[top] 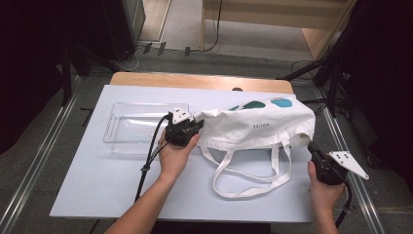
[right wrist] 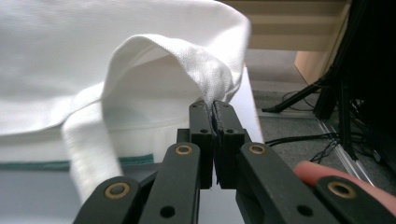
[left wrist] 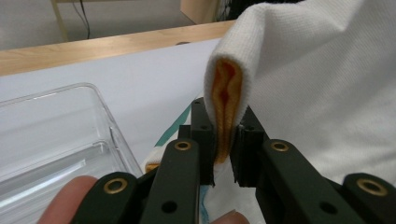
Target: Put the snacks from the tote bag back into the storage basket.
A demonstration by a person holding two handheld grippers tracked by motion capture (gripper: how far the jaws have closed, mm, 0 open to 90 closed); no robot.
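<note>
A white cloth tote bag (top: pixel 258 127) with teal shapes lies across the middle of the white table (top: pixel 97 175), its long handles (top: pixel 243 180) looping toward me. My left gripper (top: pixel 195 125) pinches the bag's left corner; in the left gripper view the jaws squeeze a fold of white cloth (left wrist: pixel 280 70) with an orange lining (left wrist: pixel 226 102). My right gripper (top: pixel 311 147) holds the bag's right rim; in the right gripper view the jaws meet on a thin edge of cloth (right wrist: pixel 205 70). Both corners are lifted a little off the table.
A clear plastic tray (top: pixel 139 127) lies just left of the left gripper, close to the bag. The table's right edge runs near my right hand (top: pixel 321 187). Cables and black stands (top: pixel 336 68) crowd the floor beyond.
</note>
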